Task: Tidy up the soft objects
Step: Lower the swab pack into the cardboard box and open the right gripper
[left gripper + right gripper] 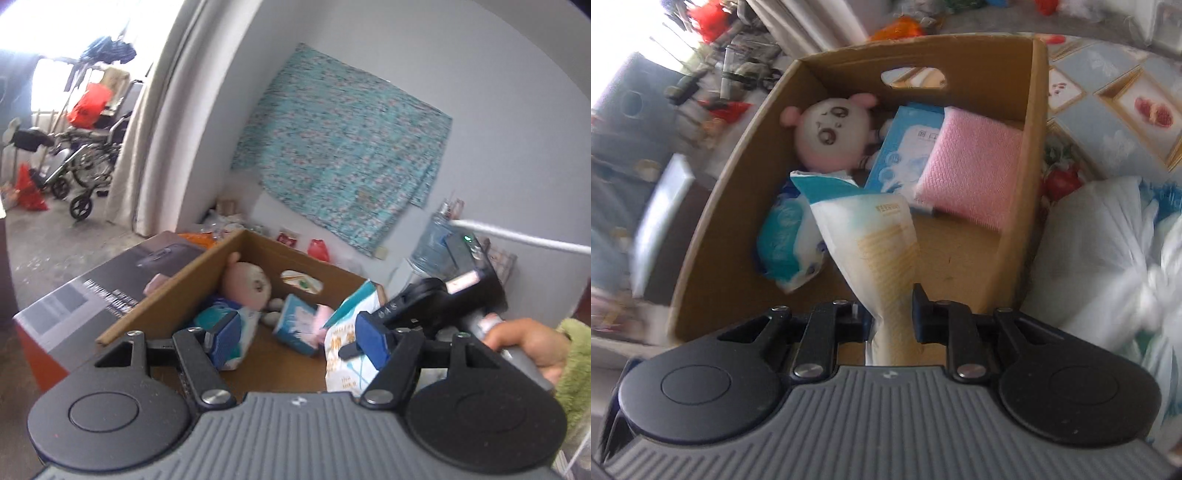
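A cardboard box (1019, 229) holds a plush doll (834, 129), a blue tissue box (908, 147), a pink sponge cloth (975, 170) and a blue-white soft pack (790, 243). My right gripper (890, 321) is shut on a white and yellow tissue pack (879, 240), held over the box's near edge. My left gripper (299, 339) is open and empty above the same box (162, 295). In the left wrist view the doll (247, 284) lies at the back, and the held pack (343, 343) and the right gripper body (443, 299) are at right.
A dark printed carton (92, 295) stands left of the box. A white plastic bag (1100, 251) lies right of it on a patterned cloth (1108, 92). A floral cloth (343, 147) hangs on the wall; a wheelchair (85, 158) stands far left.
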Demonstrator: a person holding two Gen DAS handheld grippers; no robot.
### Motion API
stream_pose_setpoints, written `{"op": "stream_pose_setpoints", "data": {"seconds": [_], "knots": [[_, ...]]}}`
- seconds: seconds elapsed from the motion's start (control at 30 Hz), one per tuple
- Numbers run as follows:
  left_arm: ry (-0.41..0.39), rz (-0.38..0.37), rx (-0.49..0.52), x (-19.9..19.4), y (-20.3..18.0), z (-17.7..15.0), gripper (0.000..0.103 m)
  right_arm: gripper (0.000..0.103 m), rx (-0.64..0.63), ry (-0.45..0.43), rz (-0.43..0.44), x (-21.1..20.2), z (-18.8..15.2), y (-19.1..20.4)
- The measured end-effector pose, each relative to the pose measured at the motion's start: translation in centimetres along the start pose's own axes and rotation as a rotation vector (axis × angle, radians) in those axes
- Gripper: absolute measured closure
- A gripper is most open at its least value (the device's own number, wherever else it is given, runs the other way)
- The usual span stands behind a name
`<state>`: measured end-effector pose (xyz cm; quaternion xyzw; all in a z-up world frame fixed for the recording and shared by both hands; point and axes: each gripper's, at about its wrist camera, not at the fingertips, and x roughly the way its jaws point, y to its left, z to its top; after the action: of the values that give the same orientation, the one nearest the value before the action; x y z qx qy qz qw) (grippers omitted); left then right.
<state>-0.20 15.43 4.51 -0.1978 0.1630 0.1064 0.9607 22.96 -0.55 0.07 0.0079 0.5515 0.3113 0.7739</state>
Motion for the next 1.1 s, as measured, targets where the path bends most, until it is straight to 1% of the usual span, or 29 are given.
{"op": "stream_pose_setpoints", "data": {"seconds": [0.03,0.07,0.1,0.13,0.17,0.2,0.3,0.4,0.5,0.53,0.57,0.7,0.77,0.87,0.9,0.97,1.07,1.1], "knots": [[-0.001,0.003,-0.005,0.0,0.4,0.0,0.033,0.071,-0.010,0.002,-0.025,0.6,0.5,1.0],[-0.003,0.009,-0.010,0.0,0.6,0.1,0.033,0.060,-0.005,0.007,-0.023,1.2,0.8,1.6],[-0.005,0.014,-0.013,0.0,1.0,0.1,0.033,0.055,0.001,0.011,-0.012,1.8,1.0,2.0],[-0.006,0.019,-0.017,-0.1,1.4,0.1,0.033,0.045,0.002,0.013,-0.008,2.3,1.3,2.4],[-0.006,0.023,-0.021,-0.2,1.7,0.2,0.033,0.039,-0.001,0.019,-0.013,2.8,1.5,3.0],[-0.004,0.027,-0.024,-0.1,2.1,0.1,0.033,0.037,-0.004,0.027,-0.020,3.3,1.4,3.5],[-0.002,0.033,-0.032,-0.4,3.0,0.0,0.033,0.037,-0.010,0.031,-0.014,4.3,1.4,4.3],[-0.004,0.039,-0.039,-0.5,3.4,-0.2,0.033,0.037,-0.024,-0.021,0.003,3.2,1.2,4.4],[-0.006,0.040,-0.046,-0.5,3.9,-0.3,0.033,0.043,-0.056,-0.075,0.042,2.4,1.5,4.7],[-0.007,0.041,-0.049,-0.5,3.9,-0.3,0.033,0.048,-0.067,-0.080,0.067,2.2,1.6,4.8],[-0.007,0.042,-0.051,-0.5,4.1,-0.4,0.033,0.050,-0.069,-0.080,0.079,2.1,1.5,4.9],[-0.006,0.043,-0.049,-0.5,4.2,-0.4,0.033,0.053,-0.045,-0.026,0.136,3.2,1.2,5.0],[-0.005,0.045,-0.051,-0.5,4.5,-0.5,0.032,0.053,-0.029,-0.016,0.124,3.6,1.1,4.8],[-0.005,0.044,-0.048,-0.5,4.5,-0.5,0.032,0.051,-0.017,-0.031,0.079,3.9,1.4,4.4],[-0.005,0.043,-0.050,-0.5,4.6,-0.5,0.031,0.051,-0.008,-0.019,0.087,4.1,1.6,4.1],[-0.005,0.042,-0.050,-0.6,4.8,-0.6,0.031,0.051,0.010,0.027,0.134,4.5,1.7,4.0],[-0.008,0.046,-0.054,-0.6,4.7,-0.6,0.031,0.050,-0.015,0.080,0.184,5.3,1.4,4.7],[-0.007,0.047,-0.057,-0.6,4.7,-0.6,0.031,0.050,-0.002,0.094,0.195,5.8,1.5,4.7]]}}
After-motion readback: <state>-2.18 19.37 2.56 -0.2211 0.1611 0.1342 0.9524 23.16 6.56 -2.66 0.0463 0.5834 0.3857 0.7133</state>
